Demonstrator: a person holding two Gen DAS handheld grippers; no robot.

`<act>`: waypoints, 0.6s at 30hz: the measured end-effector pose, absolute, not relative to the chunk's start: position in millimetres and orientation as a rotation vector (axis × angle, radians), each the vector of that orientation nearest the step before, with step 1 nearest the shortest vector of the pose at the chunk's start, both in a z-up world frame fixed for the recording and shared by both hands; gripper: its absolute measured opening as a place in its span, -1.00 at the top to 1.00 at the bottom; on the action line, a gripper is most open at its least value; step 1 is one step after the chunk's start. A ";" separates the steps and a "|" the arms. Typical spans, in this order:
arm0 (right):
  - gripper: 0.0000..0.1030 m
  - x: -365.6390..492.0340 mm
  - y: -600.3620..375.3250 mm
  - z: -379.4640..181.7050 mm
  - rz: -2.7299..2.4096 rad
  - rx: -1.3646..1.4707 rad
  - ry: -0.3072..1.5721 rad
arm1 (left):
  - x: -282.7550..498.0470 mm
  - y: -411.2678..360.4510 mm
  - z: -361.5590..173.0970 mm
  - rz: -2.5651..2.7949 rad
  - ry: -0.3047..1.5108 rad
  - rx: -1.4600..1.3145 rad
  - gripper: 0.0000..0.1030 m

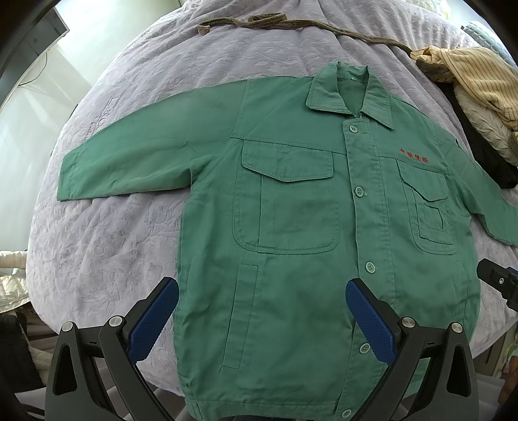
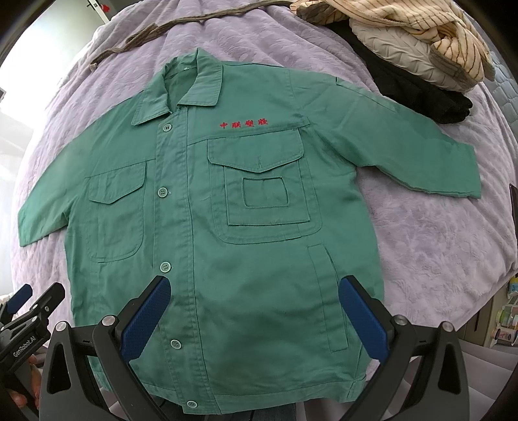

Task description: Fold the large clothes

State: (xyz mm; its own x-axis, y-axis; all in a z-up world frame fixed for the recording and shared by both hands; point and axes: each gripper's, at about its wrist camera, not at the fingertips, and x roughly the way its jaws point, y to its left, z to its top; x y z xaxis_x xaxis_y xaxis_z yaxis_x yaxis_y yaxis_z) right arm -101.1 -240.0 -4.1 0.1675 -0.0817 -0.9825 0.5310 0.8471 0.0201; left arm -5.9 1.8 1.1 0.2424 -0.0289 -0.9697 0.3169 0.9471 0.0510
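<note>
— Both grippers hang low over my jacket's hem. My left gripper (image 1: 262,288) has its blue pads (image 1: 152,320) spread wide and nothing between them; it sits above the hem on the side with the plain chest pocket.

— And the right?

— My right gripper (image 2: 254,286) is spread just as wide, also holding nothing, above the hem on the side with the red lettering (image 2: 243,124). In the right view I see the left gripper low at the left edge, with part of a hand (image 2: 22,385) on its grip.

— Where is the jacket?

— My jacket (image 1: 291,259) lies flat, front up, buttoned, on the bed (image 1: 129,226). Its collar (image 1: 349,94) points away from me and both sleeves stretch out to the sides. I can't tell whether either gripper touches the cloth; they look just above it.

— What about the surface?

— I see a lilac quilted cover across the whole bed. A brownish cord (image 1: 291,24) runs along the far side, beyond the collar.

— Anything else on it?

— A pile of clothes (image 2: 421,35) lies at the far right: striped cream cloth on top, black cloth under it, just beside the right sleeve (image 2: 421,155). I see bright light at the left, and some small coloured items blurred at the right edge.
</note>
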 end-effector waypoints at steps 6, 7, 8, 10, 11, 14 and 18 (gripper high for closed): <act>-1.00 -101.2 -239.9 -4.3 -0.453 0.402 1.340 | -5.8 1.6 1.1 -0.240 1.309 0.257 -1.00; -1.00 -101.2 -239.9 -4.3 -0.453 0.402 1.340 | -5.8 1.6 1.1 -0.240 1.308 0.257 -1.00; -1.00 -101.3 -239.6 -4.4 -0.452 0.402 1.340 | -5.8 1.6 1.1 -0.240 1.308 0.257 -1.00; -1.00 -101.2 -239.7 -4.3 -0.453 0.402 1.341 | -5.7 1.6 1.1 -0.241 1.309 0.257 -1.00; -1.00 -101.3 -239.4 -4.5 -0.453 0.402 1.341 | -5.7 1.6 1.1 -0.240 1.309 0.257 -1.00; -1.00 -101.2 -239.2 -4.6 -0.453 0.402 1.341 | -5.6 1.6 1.2 -0.241 1.309 0.257 -1.00; -1.00 -100.9 -238.7 -4.3 -0.453 0.401 1.340 | -5.2 1.4 1.3 -0.241 1.310 0.256 -1.00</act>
